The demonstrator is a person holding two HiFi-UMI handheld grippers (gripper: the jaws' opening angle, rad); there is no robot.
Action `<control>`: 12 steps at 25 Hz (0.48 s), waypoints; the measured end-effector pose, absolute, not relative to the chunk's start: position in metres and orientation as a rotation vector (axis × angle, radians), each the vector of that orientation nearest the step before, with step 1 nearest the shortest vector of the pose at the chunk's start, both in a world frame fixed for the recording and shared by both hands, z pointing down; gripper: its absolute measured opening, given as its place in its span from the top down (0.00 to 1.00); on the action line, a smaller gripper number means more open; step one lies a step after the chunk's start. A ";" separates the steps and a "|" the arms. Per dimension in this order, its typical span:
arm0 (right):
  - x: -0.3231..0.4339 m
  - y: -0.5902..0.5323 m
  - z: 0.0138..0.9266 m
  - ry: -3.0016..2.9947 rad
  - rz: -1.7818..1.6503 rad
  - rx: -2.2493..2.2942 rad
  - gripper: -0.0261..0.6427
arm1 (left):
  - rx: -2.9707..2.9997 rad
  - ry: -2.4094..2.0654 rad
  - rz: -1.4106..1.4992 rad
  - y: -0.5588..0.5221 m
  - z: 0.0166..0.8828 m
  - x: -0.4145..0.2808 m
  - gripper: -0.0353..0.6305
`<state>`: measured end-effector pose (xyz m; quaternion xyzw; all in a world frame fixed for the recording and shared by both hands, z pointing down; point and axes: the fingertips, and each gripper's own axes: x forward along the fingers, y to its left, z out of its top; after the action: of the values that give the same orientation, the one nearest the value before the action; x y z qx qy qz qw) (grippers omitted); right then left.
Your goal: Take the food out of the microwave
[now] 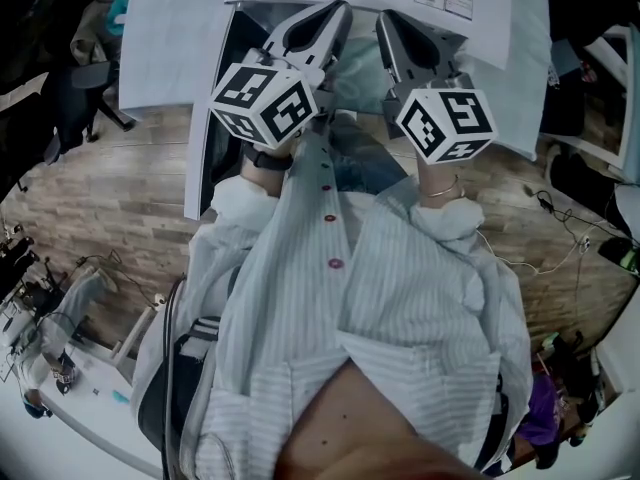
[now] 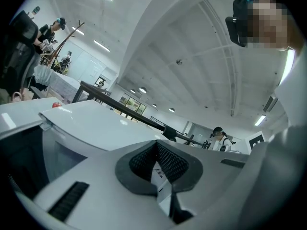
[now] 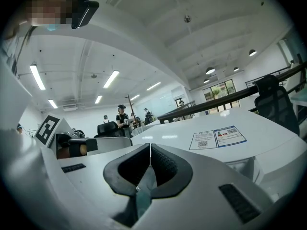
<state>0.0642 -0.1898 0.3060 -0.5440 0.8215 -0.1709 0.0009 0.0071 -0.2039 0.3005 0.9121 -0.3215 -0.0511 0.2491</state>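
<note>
floor (image 1: 120,198): matt wood planks
shirt (image 1: 430,298): striped cloth, creased
bench (image 3: 192,128): white, smooth, glossy
left gripper (image 2: 157,162) pads (image 2: 175,163): black, ribbed, matt

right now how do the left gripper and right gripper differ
The left gripper leans rightward in the head view; the right gripper leans leftward. The left gripper's wrist wears a dark band, the right gripper's a thin bracelet. The right gripper faces printed stickers; the left gripper faces bare white top. Both have jaws shut, empty.
</note>
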 end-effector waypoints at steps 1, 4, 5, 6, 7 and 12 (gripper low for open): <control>0.065 -0.190 0.308 2.579 -0.542 -1.709 0.91 | 2.481 -0.878 -0.136 -0.204 0.303 0.007 0.94; 0.067 -0.189 0.315 2.570 -0.566 -1.712 0.91 | 2.473 -0.882 -0.118 -0.204 0.312 0.006 0.94; 0.068 -0.189 0.317 2.563 -0.577 -1.713 0.91 | 2.470 -0.882 -0.109 -0.203 0.315 0.006 0.94; 0.069 -0.189 0.320 2.556 -0.589 -1.714 0.91 | 2.467 -0.882 -0.100 -0.203 0.319 0.005 0.94; 0.069 -0.189 0.323 2.549 -0.603 -1.715 0.91 | 2.462 -0.883 -0.091 -0.203 0.322 0.005 0.94; 0.067 -0.189 0.342 2.529 -0.686 -1.707 0.91 | 2.418 -0.886 -0.059 -0.203 0.341 0.000 0.94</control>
<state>0.0672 -0.1893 0.3417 -0.5458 0.8087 -0.2192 0.0071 0.0000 -0.2026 0.3409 0.9014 -0.3302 -0.0220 0.2793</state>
